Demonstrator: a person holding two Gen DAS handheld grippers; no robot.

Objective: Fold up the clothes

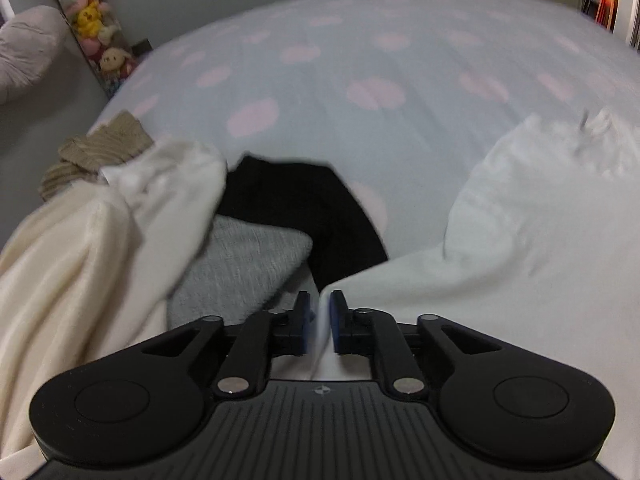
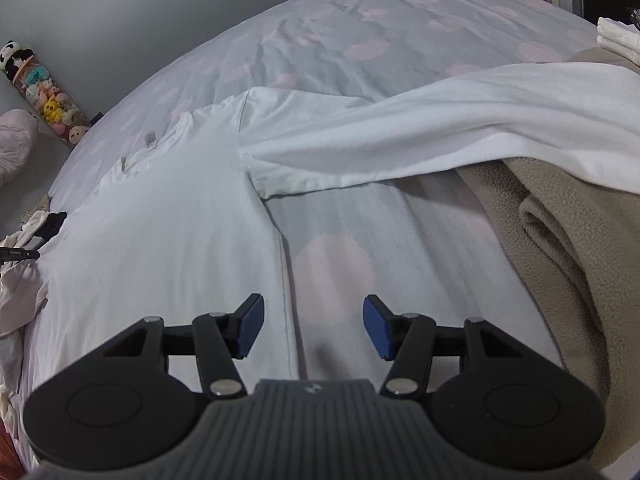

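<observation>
A bed fills the room, its pale blue sheet (image 1: 320, 92) dotted with large pink circles, grey wall behind it. From the left wrist camera, a tall clear tube of plush toys (image 1: 94, 28) leans at the far left beside a pinkish cushion (image 1: 28, 48). On the near left lies a heap of clothes: a tan knitted piece (image 1: 96, 152) at the far end, a cream garment (image 1: 80, 248) draped over the heap, a grey knit (image 1: 244, 268) just beside it and a black garment (image 1: 304, 208) lying against the grey one. To the right spreads the white T-shirt (image 1: 520, 232), rumpled at its far right end. The left gripper (image 1: 320, 320) sits low over the shirt's near left edge, its blue pads (image 1: 338, 322) drawn close together with a thin blurred strip of white cloth running between them; whether the pads actually press on that cloth I cannot tell.

From the right wrist camera, the same dotted sheet (image 2: 400, 220) runs away to a bookshelf at the far right. The white T-shirt (image 2: 168, 232) lies flat on the left, collar and label at the far end, one sleeve stretching right and rising over a beige fleece blanket (image 2: 560, 248) bunched along the right side. A folded white stack (image 2: 618, 36) rests at the far right. The plush toy tube (image 2: 44, 96) stands far left. The right gripper (image 2: 314, 330) hangs with its jaws wide apart and nothing between them, its left pad (image 2: 250, 326) over the shirt's side edge, its right pad over a pink dot on the bare sheet.
</observation>
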